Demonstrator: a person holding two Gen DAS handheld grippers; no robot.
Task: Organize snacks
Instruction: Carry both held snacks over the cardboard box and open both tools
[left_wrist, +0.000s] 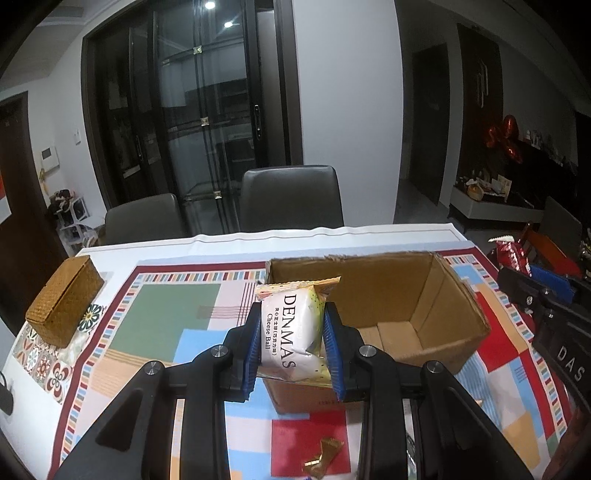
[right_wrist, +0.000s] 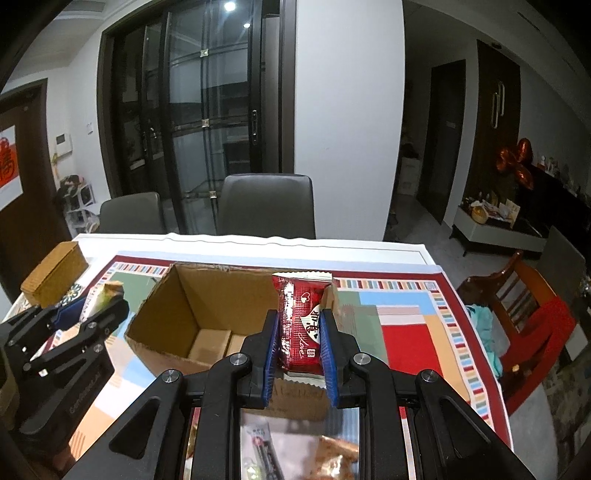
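A white cheese ball packet (left_wrist: 291, 328) is clamped between the blue pads of the left tongs (left_wrist: 291, 332), which are closed onto its 2 sides. The packet is held upright at the near left corner of an open cardboard box (left_wrist: 436, 306); whether it is over the box or just in front of its wall cannot be told. A red snack packet (right_wrist: 300, 325) is gripped the same way by the right tongs (right_wrist: 299, 332), closed on it and held at the near right wall of the same box (right_wrist: 192, 306). The box is seen standing on a patterned cloth (left_wrist: 162, 314) laid over the desk (left_wrist: 332, 234). A gold-wrapped candy (left_wrist: 325, 456) lies on the cloth in front of the box. A woven basket box (left_wrist: 64, 299) rests at the desk's left edge. 2 grey chairs (left_wrist: 291, 199) are placed behind the desk.
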